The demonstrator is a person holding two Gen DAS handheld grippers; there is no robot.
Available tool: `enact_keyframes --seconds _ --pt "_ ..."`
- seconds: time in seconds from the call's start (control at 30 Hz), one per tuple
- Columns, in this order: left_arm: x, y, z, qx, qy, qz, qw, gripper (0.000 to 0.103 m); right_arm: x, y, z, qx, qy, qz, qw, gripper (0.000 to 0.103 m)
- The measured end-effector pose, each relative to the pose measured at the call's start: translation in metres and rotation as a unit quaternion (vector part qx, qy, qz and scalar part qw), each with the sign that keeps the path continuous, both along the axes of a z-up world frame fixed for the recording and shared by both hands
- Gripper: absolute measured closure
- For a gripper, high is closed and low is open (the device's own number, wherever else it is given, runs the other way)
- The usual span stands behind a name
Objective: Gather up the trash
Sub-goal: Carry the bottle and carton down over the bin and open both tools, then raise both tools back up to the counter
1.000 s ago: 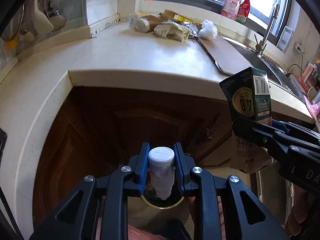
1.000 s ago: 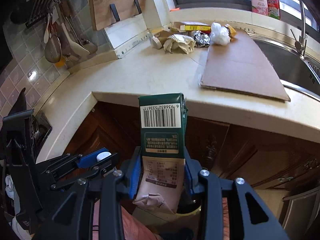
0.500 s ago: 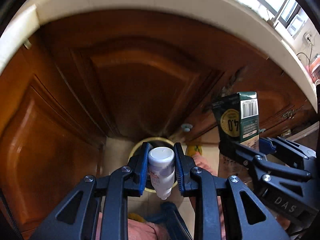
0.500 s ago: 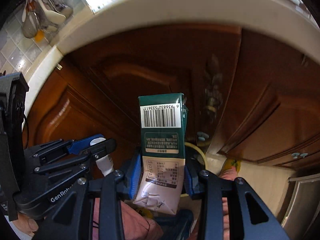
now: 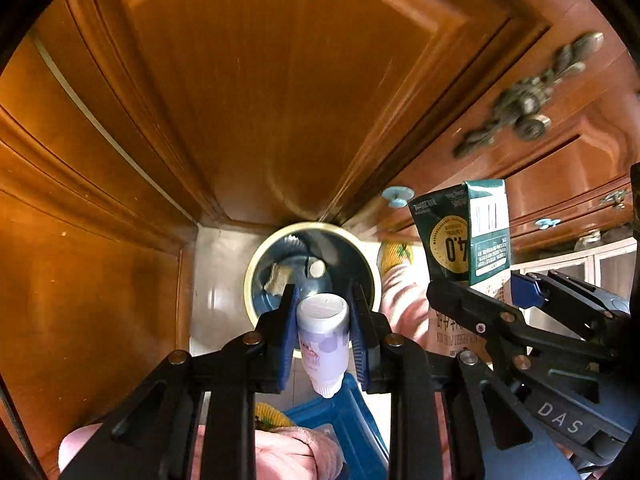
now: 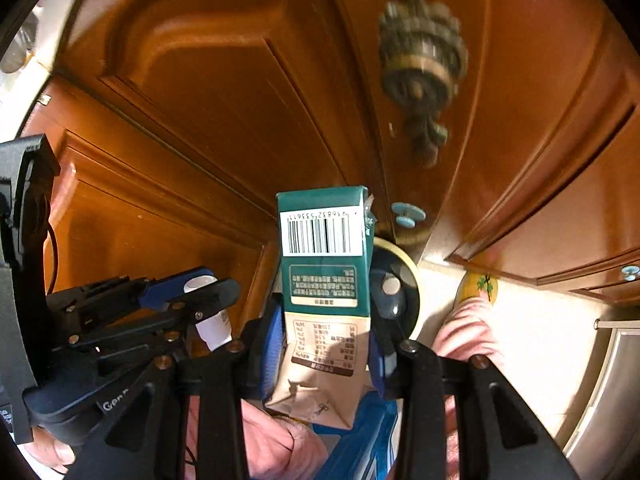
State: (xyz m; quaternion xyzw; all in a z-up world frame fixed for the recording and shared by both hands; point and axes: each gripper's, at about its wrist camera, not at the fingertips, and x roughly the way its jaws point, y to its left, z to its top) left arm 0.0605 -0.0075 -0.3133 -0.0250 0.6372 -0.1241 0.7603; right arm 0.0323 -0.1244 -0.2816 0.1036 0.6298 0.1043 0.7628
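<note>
Brown wooden cabinet doors [image 5: 248, 92] fill the background where the cream surface showed a second ago. Both tongs now point down over the round yellow-rimmed bin [image 5: 256, 264] on the floor: left tongs [image 5: 322, 332] clamp a small white plastic bottle [image 5: 324, 336], right tongs [image 6: 324, 354] clamp a green-and-beige milk carton [image 6: 324, 280]

Below both grippers, trash bin [image 5: 251, 276] on floor against cabinet doors [image 5: 280, 80], small bottle [image 5: 323, 336] held over its near rim, milk carton [image 5: 468, 236] to the right, foot [image 5: 394, 260] beside bin.
</note>
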Motion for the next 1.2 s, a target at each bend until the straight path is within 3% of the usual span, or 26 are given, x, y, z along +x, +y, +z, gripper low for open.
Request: enact_keyframes --seconds 0.4,0.5,0.77,1.2 --pt "0.004 0.000 -0.024 0.015 0.023 -0.018 0.9995 0.080 0.010 0.002 -0.023 0.000 0.043 -0.004 0.999 0.065" --pt "0.003 -0.002 -0.023 0.019 0.022 -0.023 0.9993 0.075 0.010 0.005 -0.026 0.001 0.050 -0.002 0.999 0.065" --pt "0.004 0.011 -0.022 0.025 0.019 -0.004 0.9995 0.044 0.008 0.002 -0.027 0.001 0.051 -0.009 0.999 0.064" --pt "0.003 0.021 -0.006 0.022 0.003 0.014 0.9997 0.041 0.007 0.005 -0.014 0.001 0.034 -0.002 0.999 0.064"
